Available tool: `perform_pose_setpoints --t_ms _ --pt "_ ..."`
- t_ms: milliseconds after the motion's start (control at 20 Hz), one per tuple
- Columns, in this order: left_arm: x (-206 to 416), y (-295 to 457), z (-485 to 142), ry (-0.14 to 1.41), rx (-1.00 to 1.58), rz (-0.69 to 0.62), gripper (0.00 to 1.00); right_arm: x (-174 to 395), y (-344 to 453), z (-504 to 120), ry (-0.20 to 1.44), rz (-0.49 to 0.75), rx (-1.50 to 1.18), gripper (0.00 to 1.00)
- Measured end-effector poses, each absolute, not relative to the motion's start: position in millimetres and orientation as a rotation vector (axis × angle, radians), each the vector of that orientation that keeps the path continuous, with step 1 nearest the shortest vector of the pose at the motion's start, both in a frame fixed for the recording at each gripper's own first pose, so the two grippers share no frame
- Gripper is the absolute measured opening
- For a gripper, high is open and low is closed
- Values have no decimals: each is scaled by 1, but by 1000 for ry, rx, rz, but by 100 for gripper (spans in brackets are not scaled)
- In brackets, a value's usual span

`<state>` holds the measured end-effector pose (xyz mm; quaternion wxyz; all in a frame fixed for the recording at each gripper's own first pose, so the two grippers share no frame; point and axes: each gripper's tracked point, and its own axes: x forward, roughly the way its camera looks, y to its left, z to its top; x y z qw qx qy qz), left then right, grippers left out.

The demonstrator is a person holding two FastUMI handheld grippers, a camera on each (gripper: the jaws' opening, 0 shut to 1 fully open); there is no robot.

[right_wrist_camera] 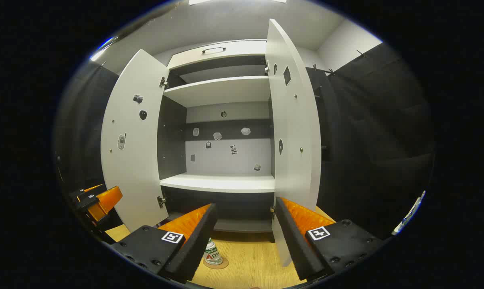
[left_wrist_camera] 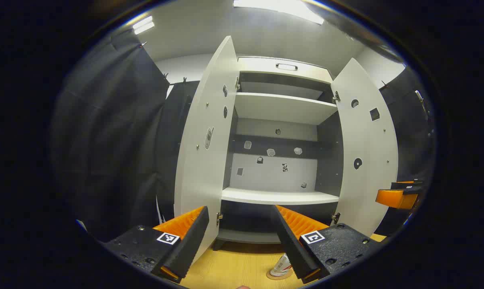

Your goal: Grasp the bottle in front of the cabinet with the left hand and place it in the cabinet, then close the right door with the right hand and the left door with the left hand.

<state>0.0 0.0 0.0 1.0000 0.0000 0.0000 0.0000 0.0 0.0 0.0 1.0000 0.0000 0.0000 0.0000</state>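
Bottle (left_wrist_camera: pixel 282 265) first: stands upright on a small round coaster (left_wrist_camera: pixel 277 275) on the wooden floor (left_wrist_camera: pixel 233 265), in front of the cabinet, long axis vertical. In left gripper view, sits low and right of centre, partly hidden behind the right-hand finger of the left gripper (left_wrist_camera: pixel 237 241). In right gripper view, peeks out just beside the left-hand finger of the right gripper (right_wrist_camera: pixel 242 241), cap end hidden.

Left gripper: fingers spread wide, nothing between them, apart from bottle. Right gripper: likewise spread, empty.

Key relation: bottle lies below and slightly right of left gripper's centre line, so prob. needs a drop down and a small shift right to straddle it from the side. Left gripper the one assigned; which is nearer, can't tell from these views. No grasp yet, task at its start.

Farther on: cabinet (left_wrist_camera: pixel 282 108) w/ both doors swung open. Left door (left_wrist_camera: pixel 203 152) and right door (left_wrist_camera: pixel 368 160) both angled outward. Middle shelf (left_wrist_camera: pixel 280 196) bare, a likely spot for the bottle. Back panel (left_wrist_camera: pixel 274 168) dotted w/ small stickers. Dark curtain (left_wrist_camera: pixel 105 140) to the sides.
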Motion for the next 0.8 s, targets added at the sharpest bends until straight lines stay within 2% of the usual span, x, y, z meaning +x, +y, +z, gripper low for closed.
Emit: perform_pose_setpoints --t_ms 150,200,300,500,550,800 --pt "0 0 0 1 3 0 95 1 1 -1 2 1 3 96" --pt "0 0 0 2 5 0 97 0 1 -2 2 0 3 96" --pt "0 0 0 2 9 -2 95 -1 1 -2 3 0 1 96" --pt "1 -2 0 2 9 -7 97 -2 -1 -2 3 -4 0 96" --pt "1 -3 -1 3 7 -10 95 -3 -2 -2 3 -5 -2 96" --pt "8 -19 -7 18 -20 -48 95 -8 -9 -1 4 -16 -8 96"
